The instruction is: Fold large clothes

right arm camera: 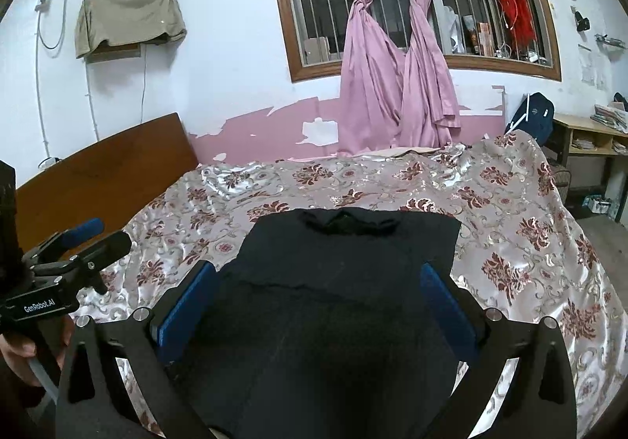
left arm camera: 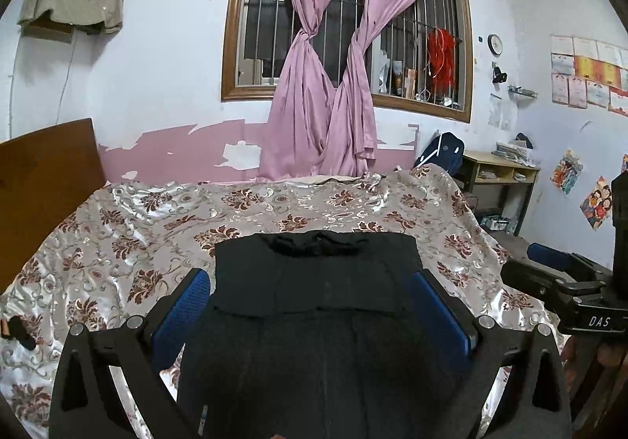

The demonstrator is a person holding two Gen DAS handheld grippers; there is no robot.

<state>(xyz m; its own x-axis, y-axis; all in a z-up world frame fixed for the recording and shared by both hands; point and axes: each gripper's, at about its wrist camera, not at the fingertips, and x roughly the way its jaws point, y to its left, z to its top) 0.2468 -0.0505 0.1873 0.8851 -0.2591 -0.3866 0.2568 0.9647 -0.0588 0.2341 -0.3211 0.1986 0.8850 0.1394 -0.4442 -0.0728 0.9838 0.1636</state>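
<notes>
A black garment [left arm camera: 314,305] lies flat on the flowered bedspread [left arm camera: 117,242], its neckline at the far end and its sides folded inward into a long strip. My left gripper [left arm camera: 314,301] is open above its near part, blue pads on either side, not holding it. In the right wrist view the same garment [right arm camera: 337,289] lies on the bedspread [right arm camera: 530,242], and my right gripper [right arm camera: 320,297] is open above it, empty. Each gripper shows in the other's view: the right gripper at the right edge [left arm camera: 569,282], the left gripper at the left edge [right arm camera: 66,254].
A wooden headboard [left arm camera: 43,187] stands at the bed's left. Pink curtains [left arm camera: 325,85] hang at the barred window behind. A desk [left arm camera: 502,172] with papers stands at the far right. A small dark object [left arm camera: 17,329] lies on the bedspread at the left.
</notes>
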